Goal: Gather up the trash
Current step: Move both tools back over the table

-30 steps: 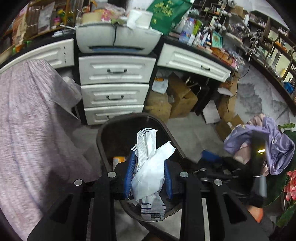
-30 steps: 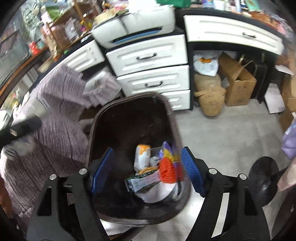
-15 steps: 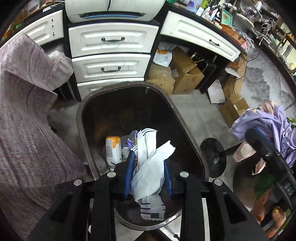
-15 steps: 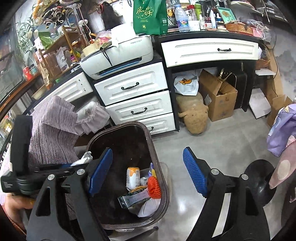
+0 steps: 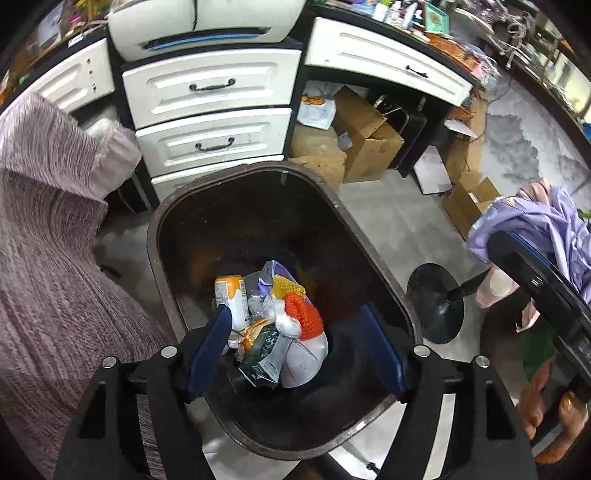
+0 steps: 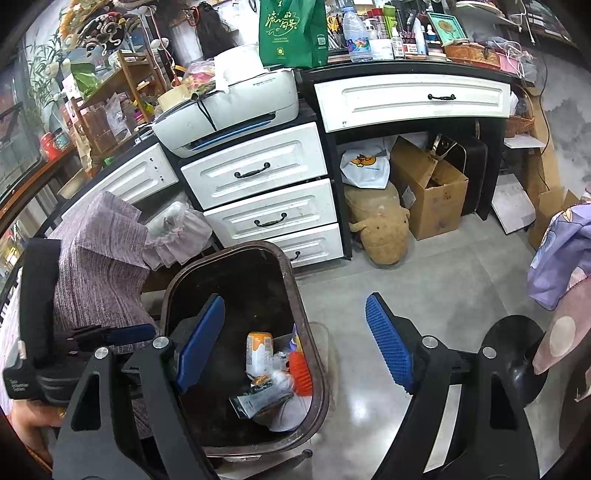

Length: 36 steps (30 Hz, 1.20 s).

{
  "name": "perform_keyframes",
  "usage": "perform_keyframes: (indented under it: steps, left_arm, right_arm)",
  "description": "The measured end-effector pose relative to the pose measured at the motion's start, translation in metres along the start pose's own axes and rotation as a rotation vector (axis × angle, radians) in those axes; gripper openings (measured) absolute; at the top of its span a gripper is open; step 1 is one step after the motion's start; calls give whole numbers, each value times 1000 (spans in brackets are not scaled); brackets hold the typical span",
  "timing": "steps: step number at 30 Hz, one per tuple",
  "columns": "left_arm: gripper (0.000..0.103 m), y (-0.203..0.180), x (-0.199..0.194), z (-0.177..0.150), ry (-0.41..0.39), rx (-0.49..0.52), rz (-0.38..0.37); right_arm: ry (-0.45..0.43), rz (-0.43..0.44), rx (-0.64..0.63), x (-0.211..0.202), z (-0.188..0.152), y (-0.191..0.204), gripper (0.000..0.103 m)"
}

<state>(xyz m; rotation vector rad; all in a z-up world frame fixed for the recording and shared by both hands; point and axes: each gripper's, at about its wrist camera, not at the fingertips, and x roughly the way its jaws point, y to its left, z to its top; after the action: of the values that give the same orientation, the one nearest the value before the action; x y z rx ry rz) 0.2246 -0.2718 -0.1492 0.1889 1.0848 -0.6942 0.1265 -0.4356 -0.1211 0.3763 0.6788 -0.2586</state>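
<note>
Over the dark brown plastic bin (image 5: 162, 236), your left gripper (image 5: 295, 347) has just been opening, its 2 jaws empty. White crumpled paper trash (image 5: 303, 354) lies inside, released so it drops clear. Your right gripper (image 6: 295, 343) stands spread, holding nothing.

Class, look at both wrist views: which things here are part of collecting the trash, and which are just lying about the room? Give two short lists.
Part of the job:
- brown bin
- white wrapper, now lying in it
- orange can
- left gripper, jaws just opened, nothing between them
- right gripper, open

Just lying about:
- printer
- cardboard box
- green bag
- purple cloth
</note>
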Motion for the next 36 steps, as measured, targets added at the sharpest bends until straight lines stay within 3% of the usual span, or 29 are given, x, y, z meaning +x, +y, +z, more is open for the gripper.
perform_keyframes:
  steps: [8,13,16,19,27,31,36]
  left_arm:
    - [78,5,-49,0,-90,12,-20]
    - [90,15,-98,0,-217,53,0]
    - [94,38,-123,2,-264,32,33]
    - [97,75,-144,-1,-288,-24,53]
    - [97,197,-181,-25,-293,-267,228]
    - [97,261,-208,-38,-319,-367,358]
    - [97,345,-237,-50,-381,-558,427]
  right_arm:
    - [-14,-2,-4,-2,9,8,85]
    - [7,85,-26,5,24,34,86]
    - [27,169,-78,13,38,70,88]
    - [43,256,-146,22,50,116,89]
    - [145,489,-318,54,65,251,89]
    - [179,545,-388,61,66,299,89]
    - [201,582,-468,70,69,353,89]
